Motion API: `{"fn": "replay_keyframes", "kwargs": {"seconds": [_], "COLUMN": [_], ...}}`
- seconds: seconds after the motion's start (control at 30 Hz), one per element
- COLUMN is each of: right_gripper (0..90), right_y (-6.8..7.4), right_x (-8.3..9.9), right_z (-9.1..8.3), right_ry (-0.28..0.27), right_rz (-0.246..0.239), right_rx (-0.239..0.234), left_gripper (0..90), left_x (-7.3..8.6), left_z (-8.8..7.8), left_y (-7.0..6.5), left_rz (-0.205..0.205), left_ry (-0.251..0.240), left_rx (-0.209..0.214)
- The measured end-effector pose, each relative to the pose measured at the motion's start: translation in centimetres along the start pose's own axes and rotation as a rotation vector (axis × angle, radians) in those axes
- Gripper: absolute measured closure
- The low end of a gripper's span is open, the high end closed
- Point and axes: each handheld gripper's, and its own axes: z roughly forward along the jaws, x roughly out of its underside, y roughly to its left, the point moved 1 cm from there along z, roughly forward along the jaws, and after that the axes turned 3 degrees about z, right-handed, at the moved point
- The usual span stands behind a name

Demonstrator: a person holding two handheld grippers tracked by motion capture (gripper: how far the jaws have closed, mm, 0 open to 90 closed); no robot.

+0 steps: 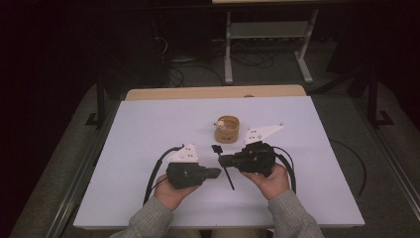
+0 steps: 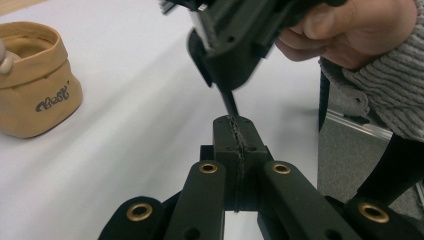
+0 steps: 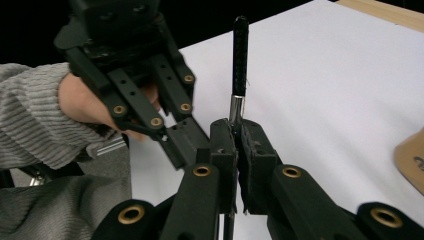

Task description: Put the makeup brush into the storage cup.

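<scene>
My right gripper is shut on a thin black-handled tool with a short metal collar, gripped near that collar. In the high view the tool runs from a small square head by the jaws down toward the person. My left gripper is shut with nothing between its pads. Its tips lie just left of the tool and close under the right gripper. A tan fabric pouch with something pale inside stands on the white tabletop, behind the grippers.
A wooden strip runs along the table's far edge. Beyond it, metal frame legs stand on a dark floor. Cables trail from both grippers toward the person's grey sleeves.
</scene>
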Motion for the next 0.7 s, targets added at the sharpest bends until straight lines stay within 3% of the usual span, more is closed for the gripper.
{"fn": "replay_keyframes", "kwargs": {"seconds": [0.33,0.7], "right_gripper": [85.0,85.1], "right_y": [-0.6,-2.1], "right_x": [0.1,-0.1], "right_z": [-0.8,-2.2], "right_ry": [0.009,-0.006], "right_rz": [0.009,0.036], "right_rx": [0.02,0.059], "left_gripper": [87.1,77.5], "left_x": [1.2,3.6], "left_z": [-1.3,-4.4], "left_y": [0.4,1.0], "left_rz": [-0.023,-0.072], "left_ry": [0.016,0.036], "left_rx": [-0.029,-0.092]}}
